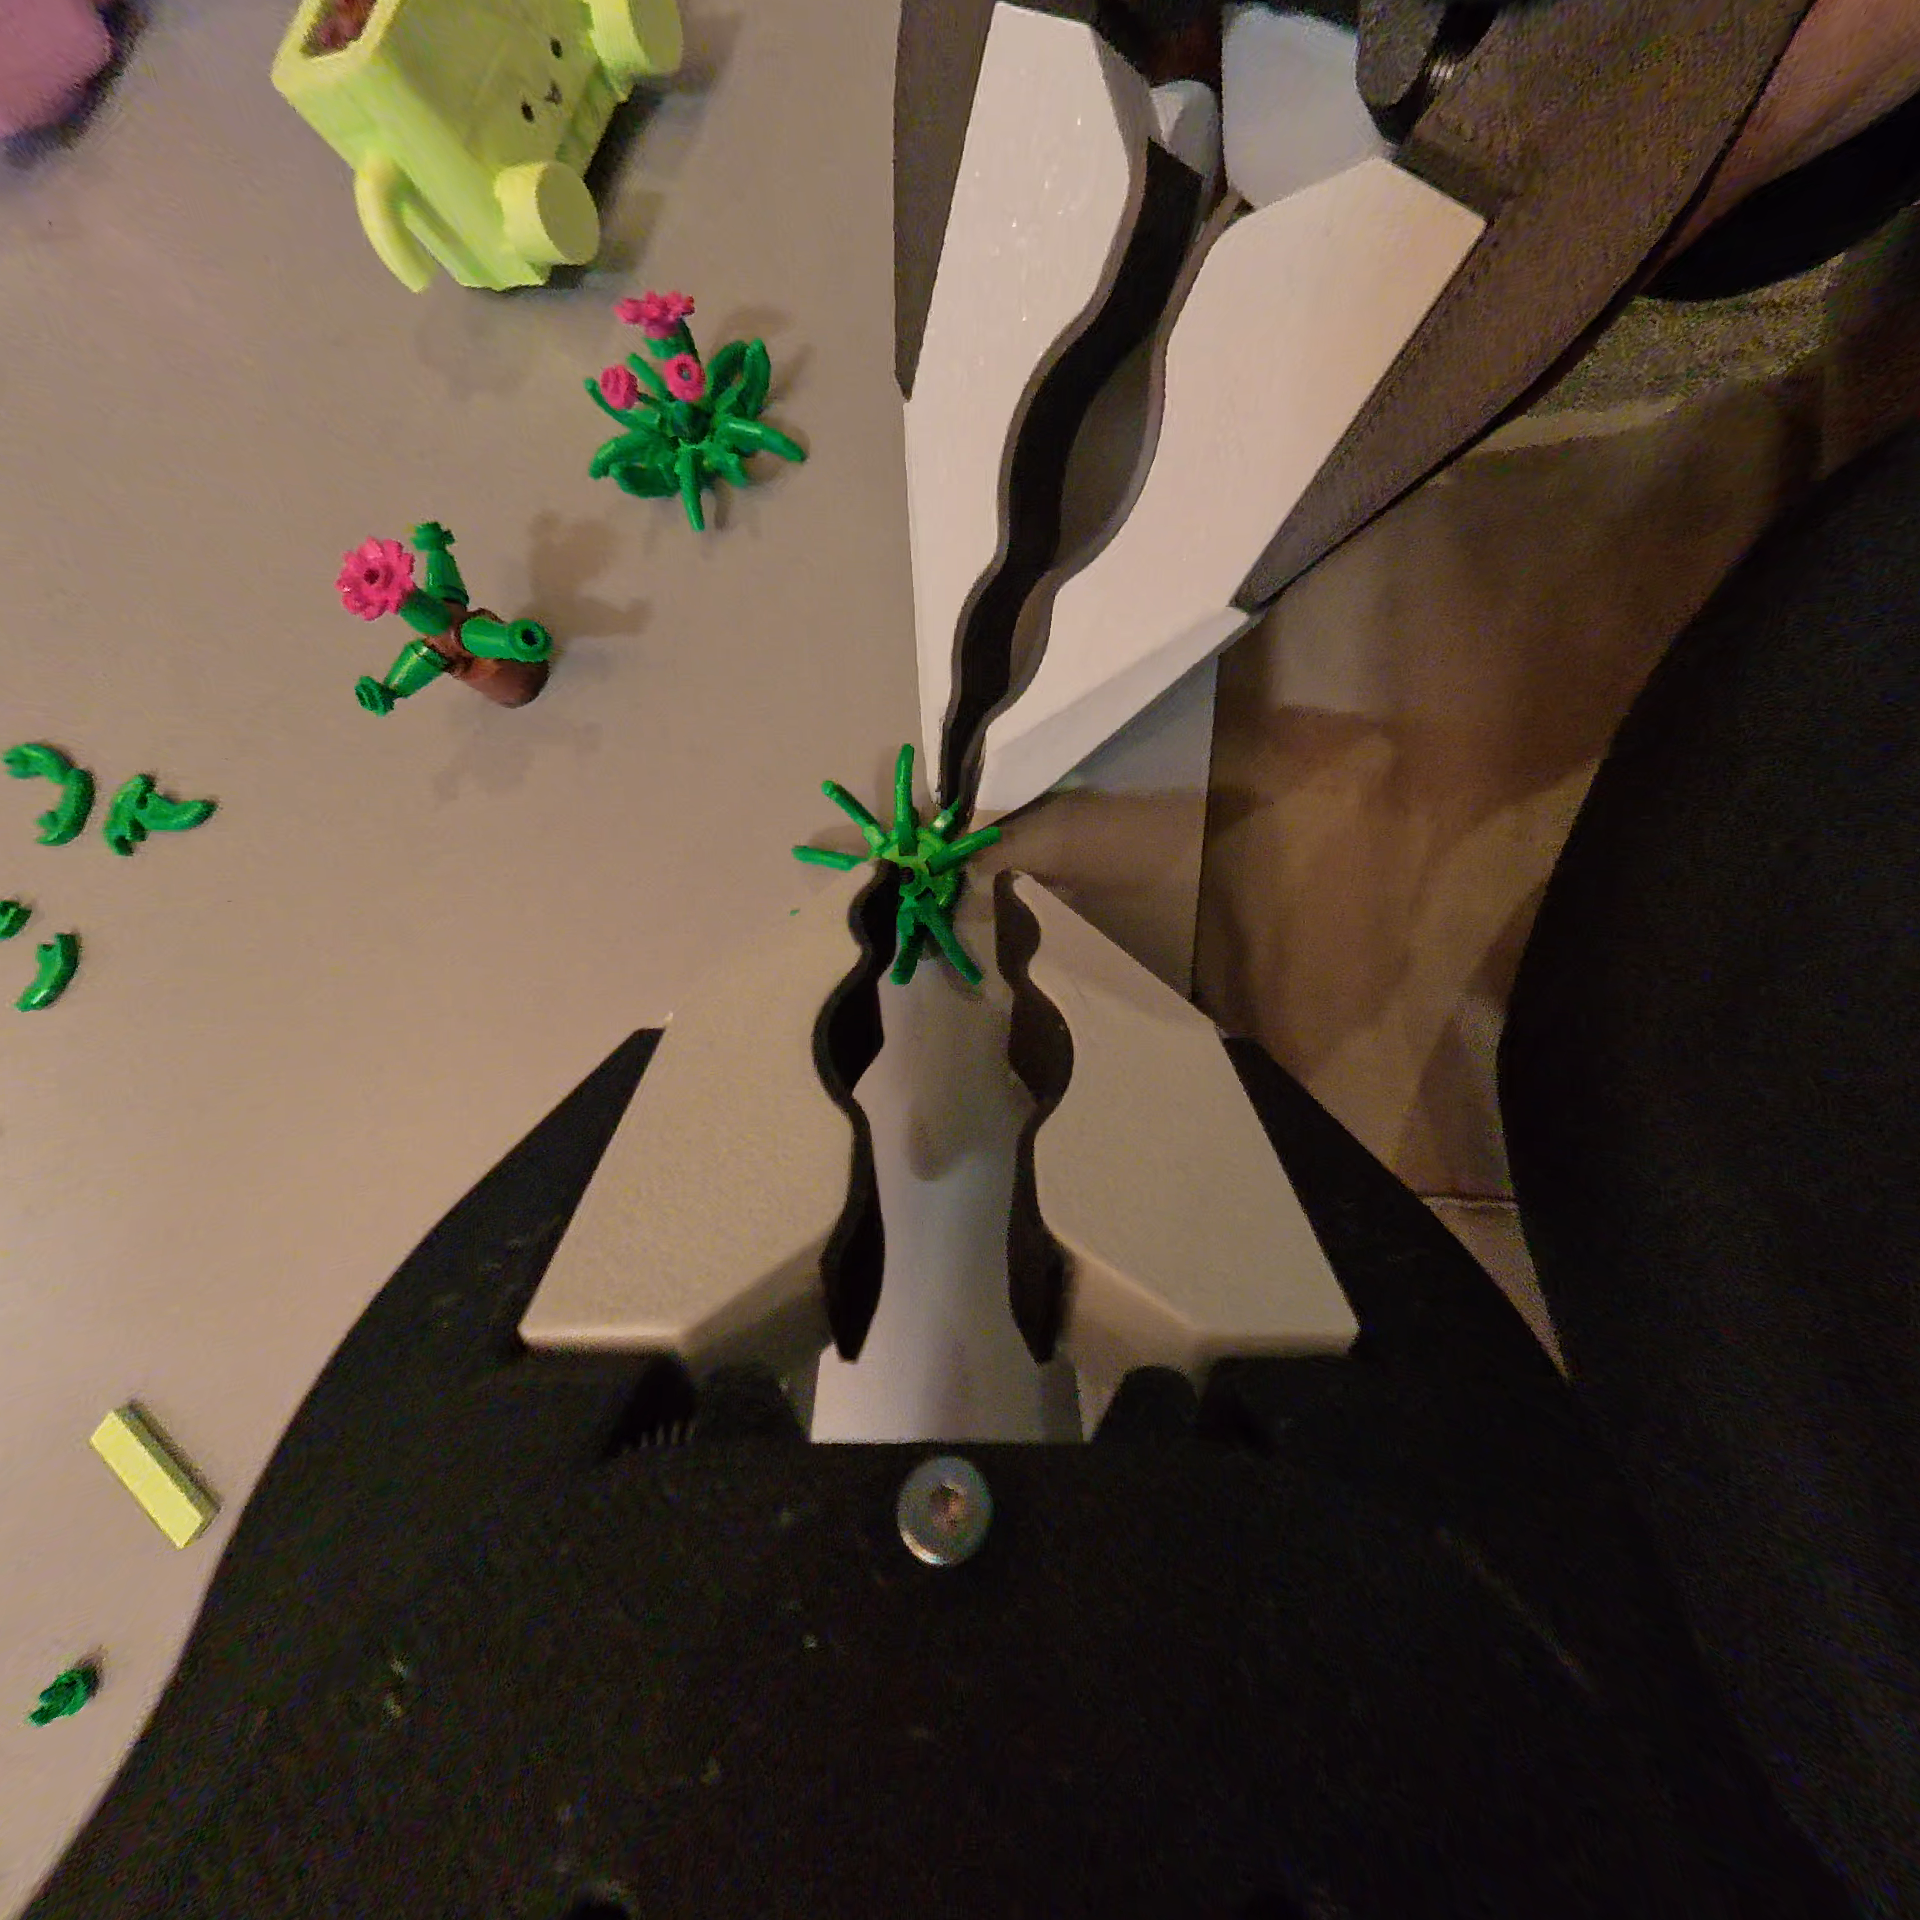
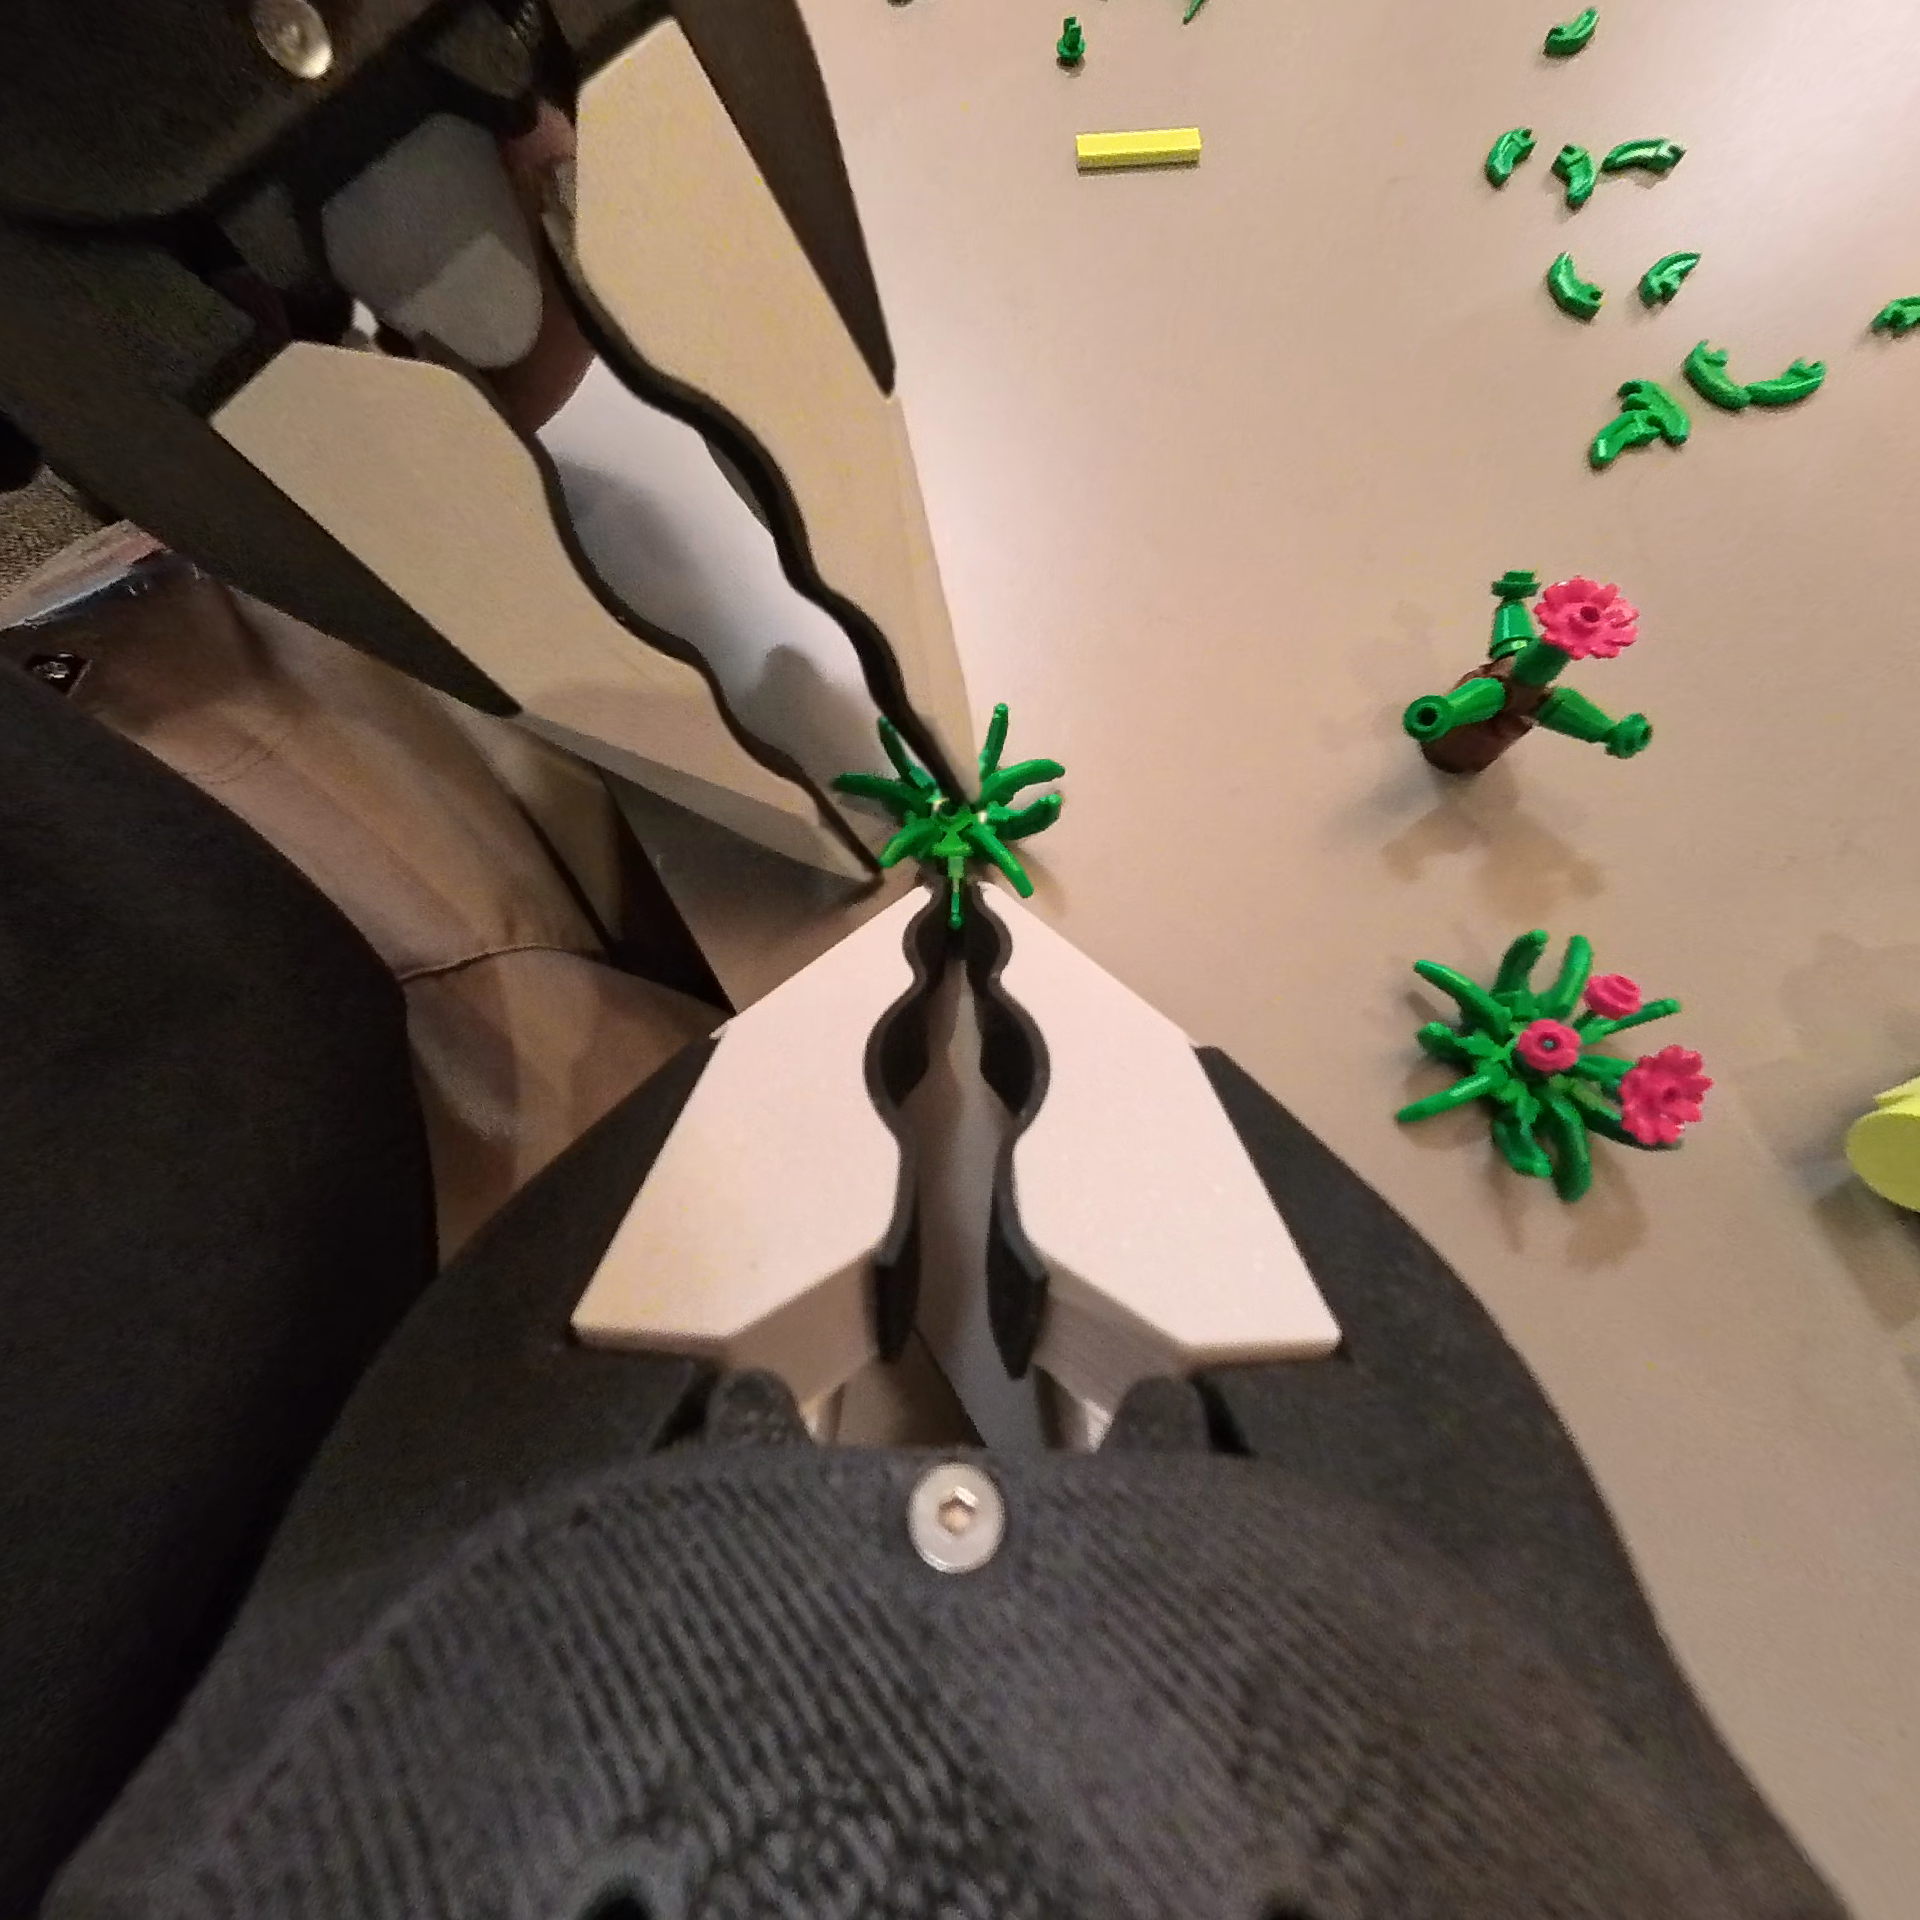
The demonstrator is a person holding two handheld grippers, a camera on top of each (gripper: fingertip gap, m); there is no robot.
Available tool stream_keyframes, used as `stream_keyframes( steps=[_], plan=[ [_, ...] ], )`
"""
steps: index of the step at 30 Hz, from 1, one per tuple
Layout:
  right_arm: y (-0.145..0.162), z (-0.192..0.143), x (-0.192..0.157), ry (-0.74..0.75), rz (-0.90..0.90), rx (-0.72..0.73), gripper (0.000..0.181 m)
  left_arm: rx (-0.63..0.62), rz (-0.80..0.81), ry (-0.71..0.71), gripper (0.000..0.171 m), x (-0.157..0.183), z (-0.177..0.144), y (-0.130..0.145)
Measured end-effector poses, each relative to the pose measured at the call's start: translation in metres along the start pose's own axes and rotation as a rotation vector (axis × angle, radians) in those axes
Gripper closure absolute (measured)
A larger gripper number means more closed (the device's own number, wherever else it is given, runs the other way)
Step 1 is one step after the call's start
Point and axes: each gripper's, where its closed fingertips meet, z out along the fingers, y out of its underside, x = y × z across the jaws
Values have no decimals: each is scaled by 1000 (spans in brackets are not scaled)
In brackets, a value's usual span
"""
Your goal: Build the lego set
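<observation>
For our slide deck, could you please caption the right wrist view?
Both grippers' fingers pinch a green leafy cluster above the table.

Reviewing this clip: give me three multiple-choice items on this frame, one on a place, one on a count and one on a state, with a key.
1. Where is the green leaf cluster?
A. Lying on the table beside the lime pot
B. Between the tips of the left gripper and the right gripper
C. Inside the lime pot

2. How many pink flowers does the leafy plant on the table carry?
A. One
B. Three
C. Five

3. What is the right gripper doing?
A. Open wide over the table
B. Shut on the yellow tile
C. Shut on the green leaf cluster

Key: 1 B, both pairs of fingertips meet at the cluster. 2 B, three pink heads show in both views. 3 C, its fingertips close on the cluster's stem.
</observation>
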Motion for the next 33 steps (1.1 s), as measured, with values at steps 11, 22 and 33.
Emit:
stream_keyframes(
  steps=[11, 22, 33],
  plan=[
    [0, -1, -1, -1, -8, 4, 181, -18, -41, 6, 162, -3, 0, 2],
    [0, -1, -2, 9, -44, 29, 181, -27, -79, 27, 161, -2, 0, 2],
    [-1, 0, -2, 9, -8, 6, 181, -52, -105, 27, 161, -2, 1, 2]
  ],
)
